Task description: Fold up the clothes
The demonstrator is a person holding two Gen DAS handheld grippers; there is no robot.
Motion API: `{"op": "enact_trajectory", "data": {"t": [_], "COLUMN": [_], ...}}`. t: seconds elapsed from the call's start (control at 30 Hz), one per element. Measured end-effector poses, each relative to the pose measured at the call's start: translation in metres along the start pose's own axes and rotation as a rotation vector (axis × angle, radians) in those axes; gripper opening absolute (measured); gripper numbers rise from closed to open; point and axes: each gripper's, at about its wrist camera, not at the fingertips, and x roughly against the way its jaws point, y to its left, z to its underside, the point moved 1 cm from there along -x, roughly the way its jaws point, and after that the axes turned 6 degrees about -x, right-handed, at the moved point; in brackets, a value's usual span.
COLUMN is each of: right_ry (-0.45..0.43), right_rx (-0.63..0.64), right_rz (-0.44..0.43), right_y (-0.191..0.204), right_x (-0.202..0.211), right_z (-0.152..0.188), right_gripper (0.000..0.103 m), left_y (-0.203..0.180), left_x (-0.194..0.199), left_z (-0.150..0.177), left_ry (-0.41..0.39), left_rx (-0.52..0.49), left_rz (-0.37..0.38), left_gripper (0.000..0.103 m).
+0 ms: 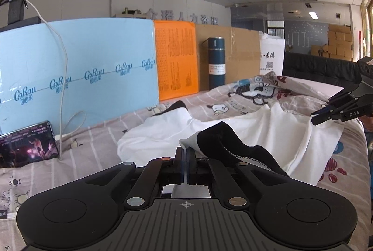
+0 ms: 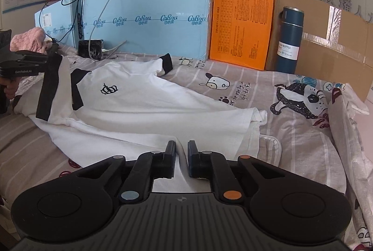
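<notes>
- already the shirt (image 2: 144,106) lay spread on the bed (image 2: 268,92); a hard pull could have rumpled it.
- left gripper (image 1: 185,153) was clamped on its black-trimmed sleeve (image 1: 219,136), which might have slipped free.
- right gripper (image 2: 181,148), nearly closed, pinched the hem; thin cloth could have escaped.

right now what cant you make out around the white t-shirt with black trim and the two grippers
- Left wrist view: the shirt's near part under the left gripper, hidden by the gripper body.
- Right wrist view: the white t-shirt's hem at the right gripper, partly hidden by its fingers.
- Left wrist view: the phone screen, too small to read.
</notes>
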Motion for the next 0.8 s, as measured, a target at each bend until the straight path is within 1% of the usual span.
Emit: {"op": "enact_trajectory", "data": {"t": [0.03,0.07,0.1,0.17,0.2,0.23,0.27,0.3,0.33,0.37,0.4,0.43,0.5,0.53,0.6,0.67,0.73,0.77,0.8], "right_ry": [0.003,-0.003,-0.014,-0.038,-0.049,-0.061,-0.073,-0.087,-0.109,-0.137,-0.165,-0.189,-0.224,-0.24,-0.251,-0.24,-0.21,-0.181,-0.152], "right_rx": [-0.02,-0.047,-0.08,-0.14,-0.173,-0.203,-0.233,-0.261,-0.282,-0.297,-0.313,-0.328,-0.348,-0.352,-0.368,-0.394,-0.43,-0.456,-0.482], "right_rz": [0.012,0.033,0.059,0.11,0.141,0.17,0.2,0.223,0.228,0.225,0.22,0.208,0.174,0.148,0.079,-0.008,-0.113,-0.157,-0.201], "right_y": [-0.004,-0.009,-0.014,-0.022,-0.025,-0.027,-0.029,-0.03,-0.027,-0.023,-0.019,-0.014,0.001,0.009,0.027,0.045,0.063,0.072,0.081], "right_x": [-0.004,-0.006,-0.007,-0.007,-0.007,-0.006,-0.004,-0.003,0.0,0.003,0.006,0.008,0.009,0.008,0.001,-0.012,-0.03,-0.041,-0.053], "right_z": [-0.001,-0.001,-0.001,-0.002,-0.002,-0.002,-0.002,-0.002,-0.001,-0.001,-0.001,-0.002,-0.003,-0.005,-0.009,-0.013,-0.018,-0.022,-0.026], "right_gripper": [0.026,0.035,0.037,0.051,0.054,0.064,0.071,0.071,0.073,0.078,0.081,0.084,0.085,0.086,0.091,0.091,0.091,0.091,0.091], "left_y": [0.005,0.011,0.018,0.032,0.041,0.05,0.059,0.064,0.066,0.068,0.067,0.066,0.056,0.052,0.032,0.011,-0.009,-0.019,-0.026], "left_x": [-0.005,-0.01,-0.014,-0.021,-0.02,-0.018,-0.016,-0.01,-0.002,0.01,0.023,0.035,0.062,0.074,0.093,0.112,0.108,0.105,0.1], "left_z": [0.002,0.004,0.006,0.01,0.012,0.015,0.017,0.018,0.019,0.02,0.021,0.021,0.025,0.028,0.037,0.045,0.053,0.057,0.06], "left_ry": [0.016,0.03,0.049,0.088,0.098,0.106,0.115,0.107,0.095,0.071,0.047,0.024,-0.021,-0.042,-0.078,-0.113,-0.045,-0.008,0.031], "left_rx": [0.013,0.026,0.044,0.08,0.118,0.158,0.198,0.226,0.242,0.263,0.274,0.285,0.298,0.307,0.298,0.287,0.247,0.226,0.197], "left_rz": [-0.008,-0.017,-0.044,-0.103,-0.125,-0.146,-0.167,-0.187,-0.197,-0.207,-0.217,-0.227,-0.249,-0.247,-0.18,-0.108,-0.064,-0.042,-0.046], "left_gripper": [0.009,0.01,0.014,0.019,0.025,0.029,0.031,0.035,0.042,0.049,0.059,0.062,0.062,0.062,0.062,0.063,0.063,0.063,0.062]}}
